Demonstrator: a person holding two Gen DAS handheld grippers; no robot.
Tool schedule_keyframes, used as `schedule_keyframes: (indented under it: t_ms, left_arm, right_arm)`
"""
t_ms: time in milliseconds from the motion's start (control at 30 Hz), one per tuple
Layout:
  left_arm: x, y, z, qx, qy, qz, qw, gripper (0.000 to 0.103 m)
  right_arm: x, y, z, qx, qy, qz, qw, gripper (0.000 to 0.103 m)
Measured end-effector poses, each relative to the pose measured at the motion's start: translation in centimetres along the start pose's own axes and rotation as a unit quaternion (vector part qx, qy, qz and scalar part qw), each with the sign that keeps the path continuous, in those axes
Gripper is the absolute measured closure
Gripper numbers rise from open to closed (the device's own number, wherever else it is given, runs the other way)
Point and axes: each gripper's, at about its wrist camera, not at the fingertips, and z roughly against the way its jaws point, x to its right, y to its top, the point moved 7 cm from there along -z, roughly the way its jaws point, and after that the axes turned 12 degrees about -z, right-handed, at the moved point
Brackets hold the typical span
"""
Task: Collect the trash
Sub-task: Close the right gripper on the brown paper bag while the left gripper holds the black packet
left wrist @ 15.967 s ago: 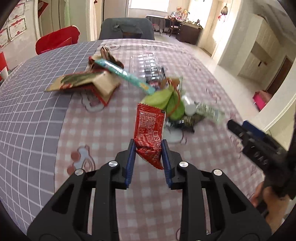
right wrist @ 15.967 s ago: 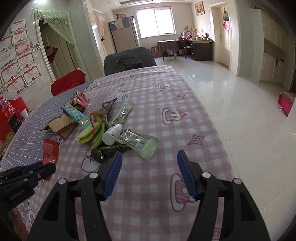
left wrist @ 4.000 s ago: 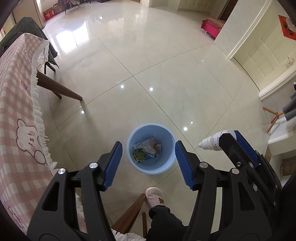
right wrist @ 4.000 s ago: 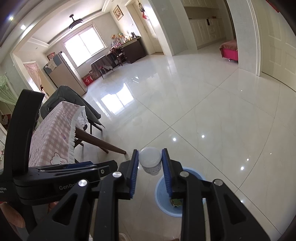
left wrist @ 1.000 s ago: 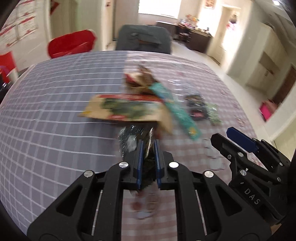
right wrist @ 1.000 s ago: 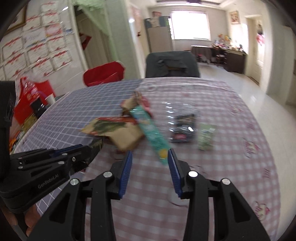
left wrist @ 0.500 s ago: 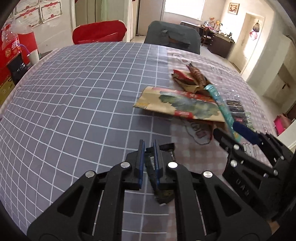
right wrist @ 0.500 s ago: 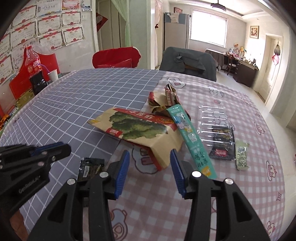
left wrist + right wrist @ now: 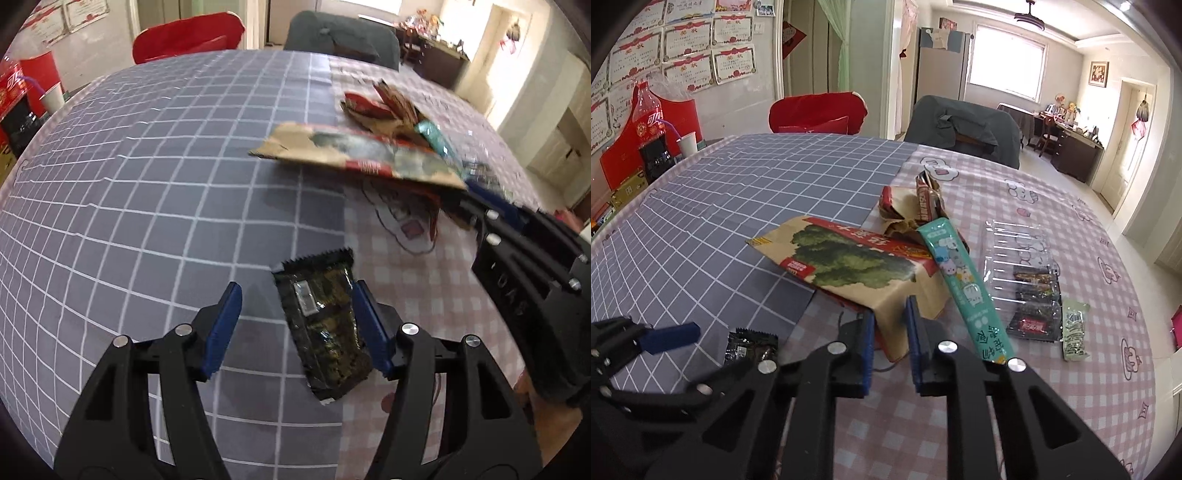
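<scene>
Since half a second ago your left gripper (image 9: 295,328) has let go: its jaws have just been opening and the dark snack wrapper (image 9: 325,325) it pinched now lies flat on the grey checked cloth (image 9: 147,192), between the spread blue pads, near the right one; contact there is unclear. Your right gripper (image 9: 891,345) has just been closing and now clamps the near corner of the big kraft snack bag (image 9: 849,266).

Bag: tan paper, green leafy print, red label, lifted off the table at the far end, straddling the grey/pink cloth seam. Its gripped corner is hidden behind the pads.

Teal tube-shaped pack (image 9: 964,284) lies diagonally over the bag's right edge. Clear plastic tray (image 9: 1019,254) sits beside it on the pink cloth (image 9: 1071,369), dark sachets at its near end, print unreadable. Small pale green sachet (image 9: 1074,328) just right of those.

Left view is motion-blurred around the bag.
</scene>
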Motion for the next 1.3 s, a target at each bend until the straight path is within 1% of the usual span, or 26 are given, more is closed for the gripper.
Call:
schedule_keyframes:
  t_ms: [67,100,133,200,267,300,500,600,700,800,833,867,967,1033,1133,1233,1267,1300]
  left_arm:
    - [0.4,0.0,-0.2,-0.003,0.008,-0.004,1.0000,0.041]
    - [0.5,0.0,-0.3,-0.006,0.008,-0.005,0.9999,0.043]
    - [0.6,0.0,-0.4,-0.006,0.005,-0.005,1.0000,0.056]
    - [1.0,0.0,-0.5,-0.009,-0.014,-0.005,0.9998,0.072]
    - [1.4,0.1,-0.4,-0.009,-0.021,-0.011,0.9997,0.084]
    - [1.6,0.1,-0.4,-0.009,-0.026,-0.011,0.9996,0.095]
    - [1.4,0.2,0.4,0.002,-0.037,0.014,0.9992,0.096]
    - [1.3,0.5,2.0,0.021,-0.040,0.022,0.9987,0.097]
    - [1.8,0.9,4.1,0.041,-0.040,0.019,0.9982,0.097]
    - [2.7,1.5,6.3,0.064,-0.046,0.011,0.9968,0.098]
    - [3.2,1.6,7.1,0.072,-0.049,0.008,0.9961,0.101]
    - [3.5,1.8,7.7,0.079,-0.053,0.004,0.9955,0.101]
    - [6.1,2.3,10.2,0.105,-0.064,-0.015,0.9923,0.101]
    - [7.9,2.9,11.2,0.115,-0.068,-0.031,0.9906,0.101]
    - [10.3,3.4,11.7,0.115,-0.056,-0.047,0.9907,0.101]
    - [11.2,3.4,11.4,0.117,-0.019,-0.056,0.9914,0.101]
    - [11.4,3.3,10.9,0.109,-0.009,-0.062,0.9921,0.100]
    - [11.6,3.2,10.6,0.101,-0.011,-0.065,0.9927,0.100]
  right_arm:
    - [0.1,-0.1,0.3,0.002,0.003,0.000,1.000,0.088]
    - [0.2,-0.2,0.5,0.004,0.004,0.000,1.000,0.089]
    - [0.3,-0.2,0.7,0.006,0.006,-0.001,1.000,0.089]
    - [0.5,-0.2,1.3,0.013,0.011,-0.005,1.000,0.091]
    - [0.8,-0.1,2.0,0.019,0.018,-0.011,1.000,0.092]
    - [1.0,-0.1,2.4,0.022,0.020,-0.013,0.999,0.092]
    - [1.4,0.2,4.9,0.042,0.039,-0.023,0.998,0.095]
    - [1.5,0.4,6.3,0.054,0.046,-0.028,0.997,0.095]
    - [2.2,0.6,8.2,0.070,0.051,-0.037,0.996,0.095]
    - [3.2,0.7,10.1,0.085,0.054,-0.049,0.994,0.095]
    - [3.9,0.7,11.1,0.092,0.056,-0.057,0.993,0.095]
    - [4.4,0.7,11.9,0.097,0.055,-0.062,0.992,0.095]
    - [6.4,0.6,14.1,0.112,0.050,-0.079,0.989,0.095]
    - [8.1,0.5,15.5,0.121,0.042,-0.092,0.987,0.095]
    - [10.6,-0.1,16.9,0.125,0.030,-0.109,0.986,0.095]
    - [12.3,-1.1,17.4,0.121,0.021,-0.115,0.986,0.095]
    - [12.7,-1.4,17.4,0.120,0.020,-0.117,0.986,0.095]
    - [13.0,-1.6,17.4,0.118,0.020,-0.120,0.985,0.095]
